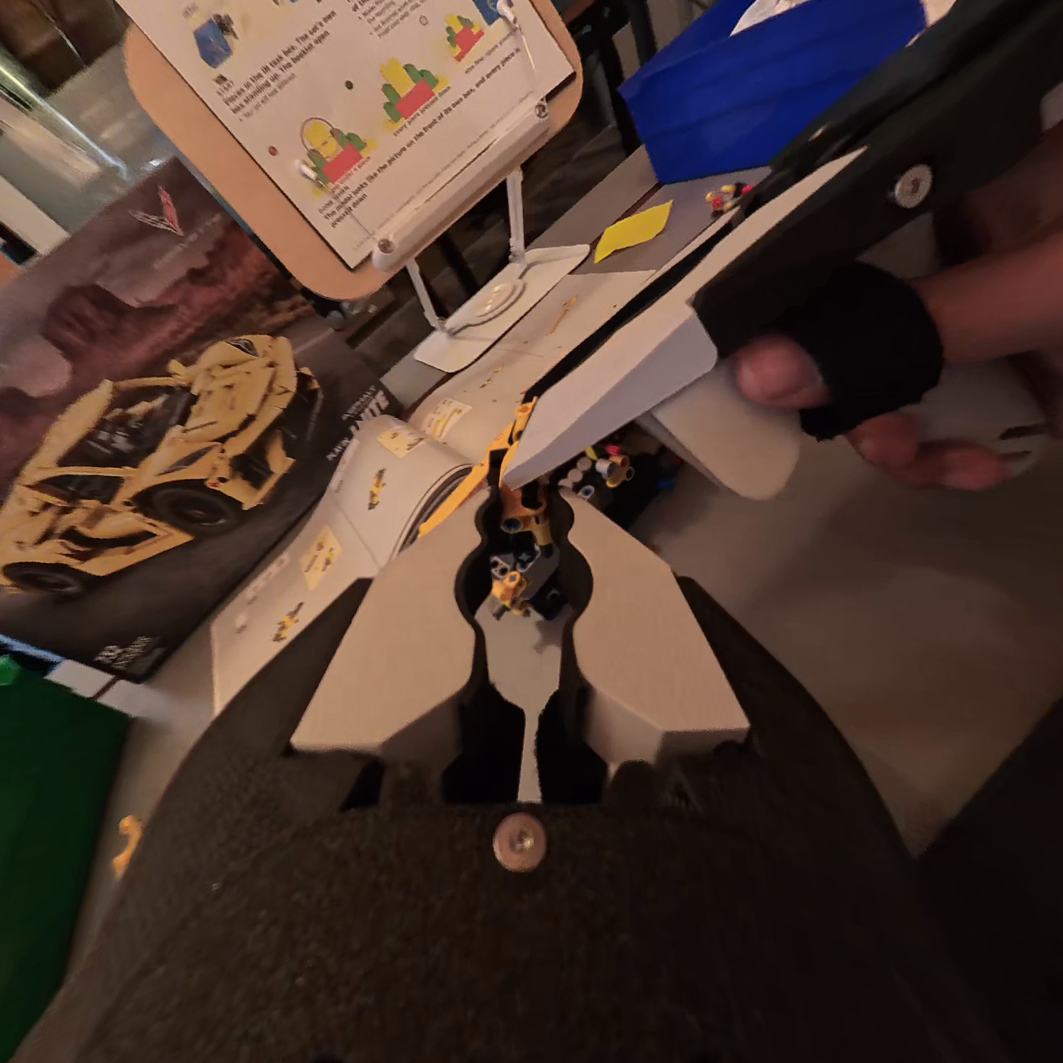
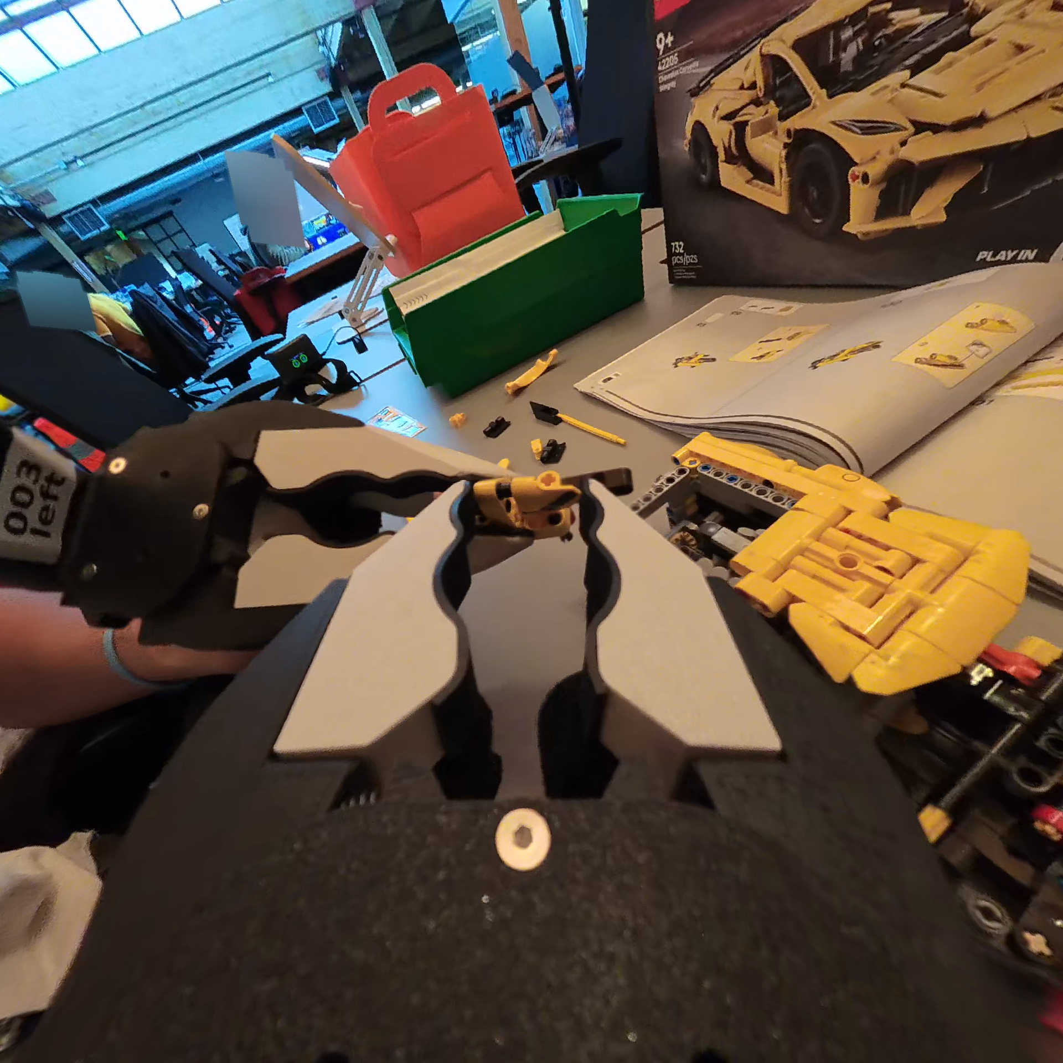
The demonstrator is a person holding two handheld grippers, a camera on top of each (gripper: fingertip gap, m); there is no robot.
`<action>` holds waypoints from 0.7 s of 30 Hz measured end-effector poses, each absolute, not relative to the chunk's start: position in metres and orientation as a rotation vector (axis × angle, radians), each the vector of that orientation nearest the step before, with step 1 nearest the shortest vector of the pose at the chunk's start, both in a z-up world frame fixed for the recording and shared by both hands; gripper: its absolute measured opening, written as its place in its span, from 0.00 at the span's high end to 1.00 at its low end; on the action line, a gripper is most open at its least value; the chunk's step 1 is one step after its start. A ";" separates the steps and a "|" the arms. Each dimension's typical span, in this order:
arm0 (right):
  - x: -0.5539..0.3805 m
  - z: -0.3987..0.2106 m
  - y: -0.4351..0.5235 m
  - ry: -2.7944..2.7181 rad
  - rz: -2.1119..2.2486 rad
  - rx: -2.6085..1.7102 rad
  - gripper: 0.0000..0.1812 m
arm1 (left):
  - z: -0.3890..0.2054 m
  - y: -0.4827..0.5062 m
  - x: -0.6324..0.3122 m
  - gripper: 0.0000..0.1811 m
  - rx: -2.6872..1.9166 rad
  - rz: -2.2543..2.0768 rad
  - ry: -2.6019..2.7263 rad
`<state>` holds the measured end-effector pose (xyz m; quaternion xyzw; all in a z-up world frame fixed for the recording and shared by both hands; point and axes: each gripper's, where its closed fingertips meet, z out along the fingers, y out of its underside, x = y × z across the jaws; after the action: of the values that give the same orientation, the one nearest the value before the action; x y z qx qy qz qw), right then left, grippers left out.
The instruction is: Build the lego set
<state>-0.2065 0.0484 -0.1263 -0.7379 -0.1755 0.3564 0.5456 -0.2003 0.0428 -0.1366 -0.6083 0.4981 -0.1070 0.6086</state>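
Note:
A small yellow, grey and black Lego sub-assembly [image 1: 520, 552] sits between the fingers of my left gripper [image 1: 523, 506], which is shut on it. In the right wrist view the same piece [image 2: 529, 500] lies between the tips of my right gripper [image 2: 526, 494], which closes on it from the other side. The left gripper's fingers [image 2: 356, 454] reach in from the left. The right gripper's finger [image 1: 604, 391] comes in from the upper right, held by a gloved hand [image 1: 834, 356]. The larger yellow car body build [image 2: 863, 575] rests on the table to the right.
An open instruction booklet [image 2: 805, 368] and the set's box [image 2: 863, 144] lie at the back right. Loose parts [image 2: 552, 425] lie beside a green bin [image 2: 517, 305], with a red bag [image 2: 431, 172] behind. A dark parts pile [image 2: 1006, 776] sits at right. An instruction board on a stand [image 1: 374, 115] and a blue bin [image 1: 748, 98] stand behind.

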 end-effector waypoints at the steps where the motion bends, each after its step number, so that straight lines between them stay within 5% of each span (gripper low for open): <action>1: -0.207 -0.126 0.048 -0.419 0.837 -1.747 0.81 | -0.136 0.043 -0.201 0.91 -1.395 -0.220 1.150; 18: -0.209 -0.102 0.036 -0.531 0.853 -1.603 0.85 | -0.117 0.034 -0.202 0.91 -1.253 -0.189 1.133; 21: -0.197 -0.086 0.035 -0.519 0.856 -1.504 0.77 | -0.115 0.036 -0.204 0.92 -1.305 -0.357 1.094</action>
<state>-0.1973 0.0352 -0.0856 -0.6537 -0.2255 0.3721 0.6191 -0.2040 0.0364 -0.1152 -0.5733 0.4806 -0.1569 0.6448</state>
